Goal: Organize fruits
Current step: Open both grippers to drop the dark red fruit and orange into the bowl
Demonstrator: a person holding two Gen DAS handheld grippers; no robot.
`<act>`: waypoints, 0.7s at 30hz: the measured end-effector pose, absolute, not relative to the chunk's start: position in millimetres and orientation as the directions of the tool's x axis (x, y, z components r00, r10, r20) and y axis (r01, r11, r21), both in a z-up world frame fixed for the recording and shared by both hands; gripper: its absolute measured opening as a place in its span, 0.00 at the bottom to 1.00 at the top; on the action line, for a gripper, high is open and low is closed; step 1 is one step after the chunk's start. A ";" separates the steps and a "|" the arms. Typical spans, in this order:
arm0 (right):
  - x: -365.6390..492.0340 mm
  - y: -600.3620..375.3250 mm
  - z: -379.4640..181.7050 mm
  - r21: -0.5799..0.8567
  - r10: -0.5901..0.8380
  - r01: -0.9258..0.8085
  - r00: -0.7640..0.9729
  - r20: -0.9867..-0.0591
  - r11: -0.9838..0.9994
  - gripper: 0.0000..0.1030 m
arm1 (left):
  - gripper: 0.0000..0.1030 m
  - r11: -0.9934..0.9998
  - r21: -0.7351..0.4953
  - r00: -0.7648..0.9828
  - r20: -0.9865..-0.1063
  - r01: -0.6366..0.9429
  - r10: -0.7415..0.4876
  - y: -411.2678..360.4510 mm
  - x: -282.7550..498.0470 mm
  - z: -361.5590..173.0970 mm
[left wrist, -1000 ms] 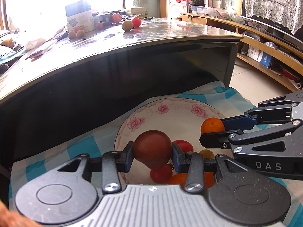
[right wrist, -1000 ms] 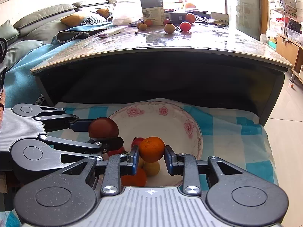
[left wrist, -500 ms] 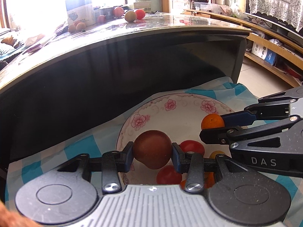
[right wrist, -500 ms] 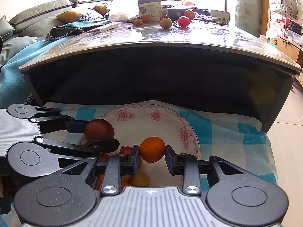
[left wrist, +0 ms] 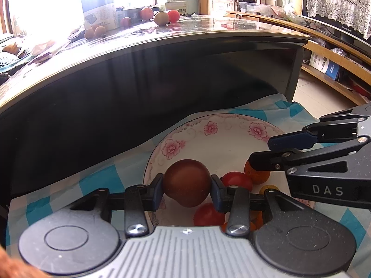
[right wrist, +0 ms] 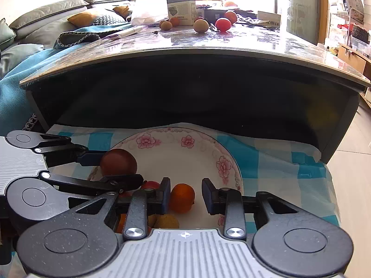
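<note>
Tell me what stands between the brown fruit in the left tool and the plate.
A red tomato shows just beneath the brown fruit, seemingly in its way; the far half of the plate is bare.

Home living room; sofa (right wrist: pixel 46 20), coffee table (right wrist: pixel 208 44), TV shelf (left wrist: pixel 336 46)

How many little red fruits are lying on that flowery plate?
2. One red fruit lies beside the orange. The other red fruit lies nearer the camera, below the held brown fruit. More may be hidden.
</note>
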State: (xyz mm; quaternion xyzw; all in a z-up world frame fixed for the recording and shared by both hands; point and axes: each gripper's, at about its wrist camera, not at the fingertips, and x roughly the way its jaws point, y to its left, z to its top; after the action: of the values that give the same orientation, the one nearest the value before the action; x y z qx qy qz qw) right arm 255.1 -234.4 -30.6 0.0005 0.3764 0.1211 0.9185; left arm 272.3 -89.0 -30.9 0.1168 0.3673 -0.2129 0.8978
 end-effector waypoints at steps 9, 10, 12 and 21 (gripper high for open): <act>248.7 -241.2 -26.8 0.085 0.207 -0.205 0.695 -0.689 0.975 0.26 | 0.55 0.883 0.068 0.659 -0.693 0.465 -0.294 -89.4 269.1 -20.2; 247.6 -241.8 -26.0 0.085 0.205 -0.203 0.696 -0.688 0.975 0.27 | 0.55 0.884 0.068 0.660 -0.692 0.463 -0.292 -89.1 267.9 -18.8; 246.2 -242.4 -24.2 0.085 0.204 -0.201 0.698 -0.687 0.976 0.27 | 0.55 0.887 0.067 0.663 -0.690 0.457 -0.290 -87.6 264.5 -15.4; 228.3 -244.8 -10.8 0.094 0.202 -0.189 0.708 -0.677 0.977 0.27 | 0.56 0.897 0.053 0.667 -0.689 0.438 -0.285 -79.4 238.1 -1.3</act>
State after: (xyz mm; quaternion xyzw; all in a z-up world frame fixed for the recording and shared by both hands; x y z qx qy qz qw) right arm 228.3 -244.8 -10.8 0.0090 0.3674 0.1057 0.9240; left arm 238.1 -79.4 -1.3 0.1075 0.3561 -0.1993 0.9066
